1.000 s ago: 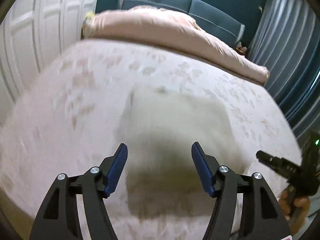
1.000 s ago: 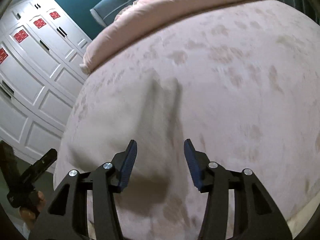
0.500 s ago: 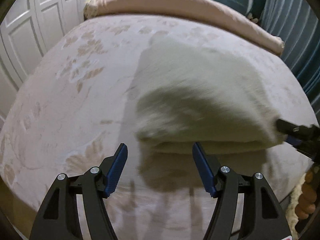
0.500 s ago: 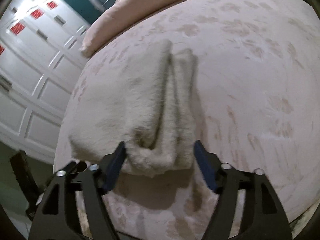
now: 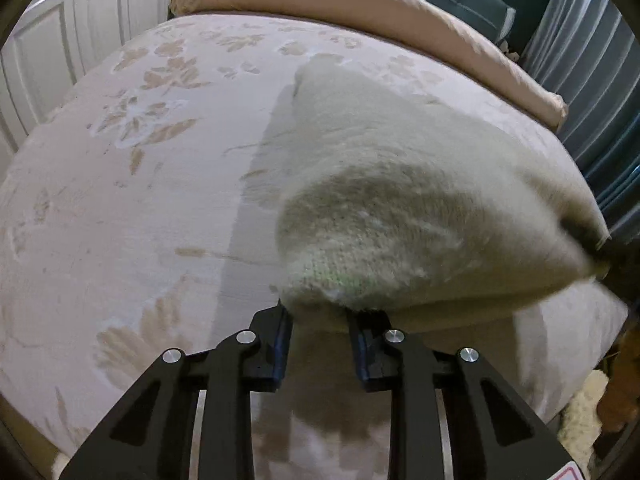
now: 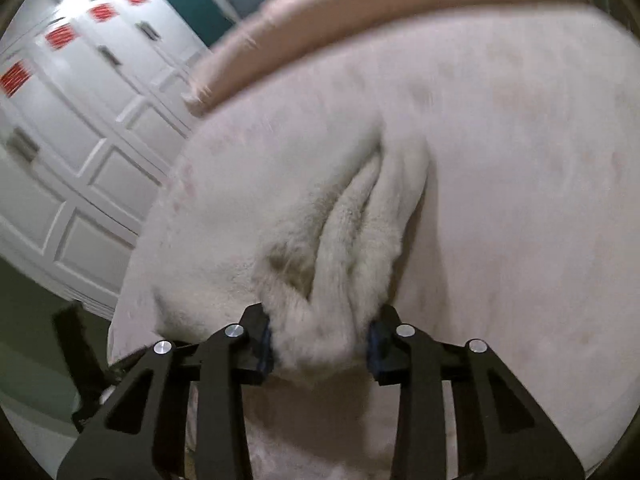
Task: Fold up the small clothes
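While both sets of jaws are closing, my left gripper (image 5: 320,330) bites the near corner of the fleecy garment (image 5: 400,200) and my right gripper (image 6: 319,340) bunches its other corner, above the bed (image 5: 120,200). Shallow left bite may slip; bunched layers may skew the fold.

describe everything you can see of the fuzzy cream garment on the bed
The garment is a cream, fluffy knit that looks soft and thick. It lies near the front edge of the pale floral bedspread, doubled over, with deep folds bunched at one near corner. Its near edge is lifted. The left gripper is closing on one near corner, fabric between the pads, and the right gripper is closing on the bunched corner. Nothing else touches it.
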The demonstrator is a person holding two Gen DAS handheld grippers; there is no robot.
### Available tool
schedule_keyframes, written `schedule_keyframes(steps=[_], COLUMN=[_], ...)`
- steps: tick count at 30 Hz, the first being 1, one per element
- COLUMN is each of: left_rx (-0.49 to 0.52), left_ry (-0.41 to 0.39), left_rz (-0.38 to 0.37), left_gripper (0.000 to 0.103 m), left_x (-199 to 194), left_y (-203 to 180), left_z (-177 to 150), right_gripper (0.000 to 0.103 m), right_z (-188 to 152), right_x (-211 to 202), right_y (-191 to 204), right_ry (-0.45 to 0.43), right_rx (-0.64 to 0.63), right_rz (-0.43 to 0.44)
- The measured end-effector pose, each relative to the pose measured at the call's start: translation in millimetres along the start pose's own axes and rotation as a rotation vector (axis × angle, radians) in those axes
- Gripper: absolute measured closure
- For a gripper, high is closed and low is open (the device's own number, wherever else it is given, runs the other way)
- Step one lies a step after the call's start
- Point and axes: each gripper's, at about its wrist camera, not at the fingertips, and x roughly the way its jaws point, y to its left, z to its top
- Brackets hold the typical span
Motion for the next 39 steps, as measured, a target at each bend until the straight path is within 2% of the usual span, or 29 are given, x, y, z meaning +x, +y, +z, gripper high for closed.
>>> schedule_keyframes(steps=[1,2,3,4,5,7,9,13,15,17,18,20,21,22,24,26,28,29,30,32,36,39], left_rx=[-0.009,-0.023,-0.033,-0.042,-0.061,-0.069,-0.073,-0.054,-0.113,-0.153,-0.161,-0.151,-0.148,-0.15,-0.143,-0.123,-0.115,-0.106,-0.081,-0.018,-0.04,-0.027], left_ry=[0.002,0.016,0.033,0.043,0.035,0.013,0.011,-0.064,-0.124,-0.141,-0.136,-0.113,-0.1,-0.09,-0.084,-0.078,-0.048,-0.037,-0.031,-0.041,-0.038,-0.038], left_rz=[-0.017,-0.022,-0.022,-0.014,0.0,0.001,0.007,-0.012,-0.048,-0.082,-0.072,-0.047,-0.037,-0.032,-0.036,-0.014,0.011,0.023,0.041,0.099,0.094,0.114], left_gripper=[0.08,0.079,0.079,0.078,0.078,0.078,0.078,0.079,0.079,0.079,0.079,0.079,0.079,0.079,0.079,0.075,0.073,0.07,0.067,0.067,0.067,0.067], left_x=[0,5,12,17,21,14,-3,-55,-77,-77,-69,-49,-41,-34,-26,-18,-5,1,5,5,5,3], left_y=[-4,-8,-11,-12,-12,-14,-14,-15,-12,-11,-13,-18,-22,-26,-31,-30,-26,-26,-28,-37,-34,-37], left_z=[-1,-4,-7,-10,-14,-16,-17,-17,-9,6,14,25,29,31,33,30,27,23,20,17,19,20], right_gripper=[0.07,0.07,0.069,0.066,0.064,0.061,0.06,0.06,0.057,0.053,0.051,0.063,0.085,0.088,0.088,0.089,0.088,0.088,0.089,0.086,0.084,0.083], right_z=[3,2,-1,-12,-19,-21,-18,-10,-1,7,10,11,12,15,25,28,19,8,-1,4,12,7], right_x=[-7,-2,11,39,48,31,10,-16,-12,3,15,45,50,47,13,-5,15,44,58,48,6,-5], right_y=[-4,-17,-29,-49,-60,-62,-52,-32,-30,-30,-29,-30,-31,-29,-15,-13,-28,-41,-49,-40,-15,-4], right_ry=[-0.021,-0.005,0.041,0.147,0.179,0.131,0.084,0.01,0.012,0.035,0.073,0.156,0.173,0.175,0.063,0.003,0.064,0.153,0.17,0.15,0.045,-0.008], right_rx=[-0.01,0.003,0.013,0.026,0.055,0.101,0.082,0.006,-0.005,-0.01,-0.021,-0.033,-0.041,-0.044,-0.085,-0.108,-0.103,-0.104,-0.095,-0.105,-0.085,-0.087], right_rz=[-0.012,-0.044,-0.085,-0.142,-0.132,-0.083,-0.097,-0.097,-0.081,-0.063,-0.062,-0.089,-0.079,-0.071,-0.026,-0.034,-0.091,-0.145,-0.139,-0.148,-0.154,-0.183])
